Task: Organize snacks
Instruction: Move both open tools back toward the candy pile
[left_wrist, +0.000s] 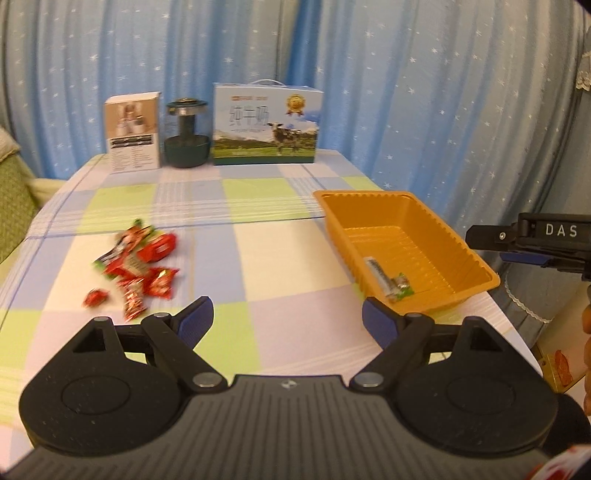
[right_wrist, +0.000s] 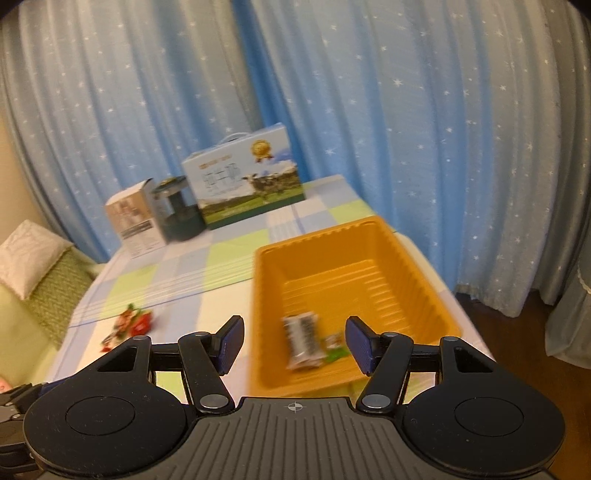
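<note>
On the checked tablecloth (left_wrist: 236, 258), a heap of red-wrapped snacks (left_wrist: 138, 264) lies at left, well apart from the orange plastic tray (left_wrist: 436, 216) at right, which holds a silver wrapped bar (right_wrist: 303, 341) and a small green-trimmed packet (left_wrist: 402, 284). Left gripper (left_wrist: 284, 323): jaws spread, empty, above the cloth. Right gripper (right_wrist: 293, 341): jaws spread, empty, over the tray's near end. Milk carton (left_wrist: 266, 125) stands at the far edge.

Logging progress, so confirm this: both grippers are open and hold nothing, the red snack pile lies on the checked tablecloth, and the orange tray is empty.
One detail is wrong: the orange tray is not empty. The left wrist view shows a silver-wrapped snack and a small green-wrapped one lying inside it. The rest holds: the left gripper and right gripper are open and hold nothing, and the red snack pile lies on the checked tablecloth.
</note>
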